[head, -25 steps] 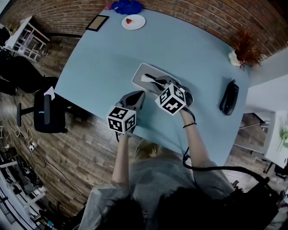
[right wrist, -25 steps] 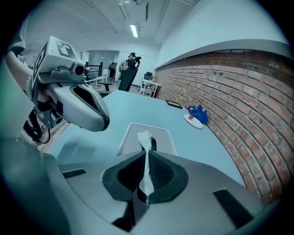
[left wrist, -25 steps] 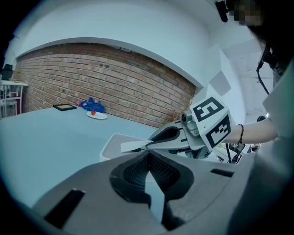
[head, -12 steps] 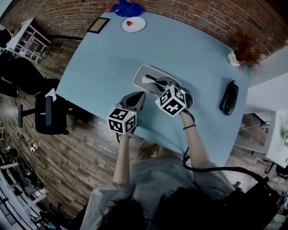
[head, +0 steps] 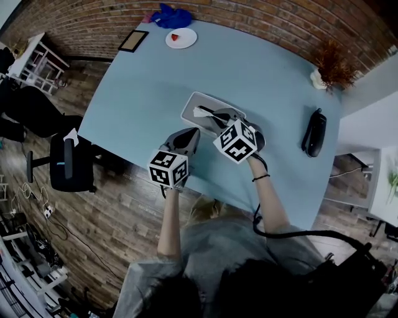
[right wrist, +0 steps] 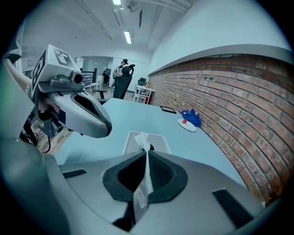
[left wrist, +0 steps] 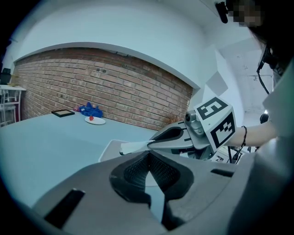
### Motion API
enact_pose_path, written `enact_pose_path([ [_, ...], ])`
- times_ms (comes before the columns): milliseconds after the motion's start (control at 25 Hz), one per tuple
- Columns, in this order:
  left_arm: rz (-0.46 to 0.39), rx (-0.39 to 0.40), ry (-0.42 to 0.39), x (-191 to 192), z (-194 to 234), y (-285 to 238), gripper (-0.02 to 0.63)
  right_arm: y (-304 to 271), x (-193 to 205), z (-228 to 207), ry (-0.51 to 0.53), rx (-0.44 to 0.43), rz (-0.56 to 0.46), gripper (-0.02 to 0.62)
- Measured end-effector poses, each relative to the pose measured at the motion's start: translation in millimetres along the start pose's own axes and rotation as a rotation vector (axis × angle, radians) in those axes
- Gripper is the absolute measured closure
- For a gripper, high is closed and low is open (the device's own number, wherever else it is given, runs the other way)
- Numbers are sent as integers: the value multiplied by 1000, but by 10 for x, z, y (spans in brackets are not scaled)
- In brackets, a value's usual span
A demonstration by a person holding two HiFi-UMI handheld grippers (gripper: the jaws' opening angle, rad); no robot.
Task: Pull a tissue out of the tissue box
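A flat grey-white tissue box [head: 198, 102] lies on the light blue table [head: 149, 87]. A white tissue [head: 200, 110] sticks out of its slot. My right gripper [head: 207, 112] reaches over the box and is shut on that tissue. In the right gripper view the tissue [right wrist: 146, 172] runs up between the closed pads of my right gripper [right wrist: 147, 153], with the box [right wrist: 159, 140] just beyond. My left gripper [head: 191, 134] hovers at the box's near edge, shut and empty. Seen from the left gripper [left wrist: 149, 155], the right gripper [left wrist: 150, 143] pinches the tissue [left wrist: 133, 147] above the box [left wrist: 109, 150].
At the table's far edge sit a white plate with something red [head: 181, 38], a blue cloth [head: 173, 17] and a dark frame [head: 134, 40]. A dried plant [head: 329, 68] and a black object [head: 313, 131] are at the right. An office chair [head: 67, 163] stands left of the table.
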State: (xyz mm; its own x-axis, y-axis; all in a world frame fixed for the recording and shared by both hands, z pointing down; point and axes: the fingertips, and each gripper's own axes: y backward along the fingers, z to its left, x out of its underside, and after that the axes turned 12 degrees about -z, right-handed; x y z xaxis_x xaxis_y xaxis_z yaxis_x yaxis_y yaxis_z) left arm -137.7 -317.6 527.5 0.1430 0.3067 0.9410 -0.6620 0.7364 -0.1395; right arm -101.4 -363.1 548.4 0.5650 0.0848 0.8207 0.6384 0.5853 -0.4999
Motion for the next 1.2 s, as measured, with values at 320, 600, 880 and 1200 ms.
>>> enact_pose_path([
  [320,-14,6,-18,-75,-69,8,603,128,-92,-15,-35,31,-44,594],
  [600,-8,6,-38,-119,-100,26,603,256,-222,-46,-61,64,-88,594],
  [880,-42,10,-86,-249,-175,16,603,414,-288,-32,-112,98,-140,594],
  [1200,-55,41,-112,-331,-320,40,603,628,-311,-22,-156,145,-193,594],
])
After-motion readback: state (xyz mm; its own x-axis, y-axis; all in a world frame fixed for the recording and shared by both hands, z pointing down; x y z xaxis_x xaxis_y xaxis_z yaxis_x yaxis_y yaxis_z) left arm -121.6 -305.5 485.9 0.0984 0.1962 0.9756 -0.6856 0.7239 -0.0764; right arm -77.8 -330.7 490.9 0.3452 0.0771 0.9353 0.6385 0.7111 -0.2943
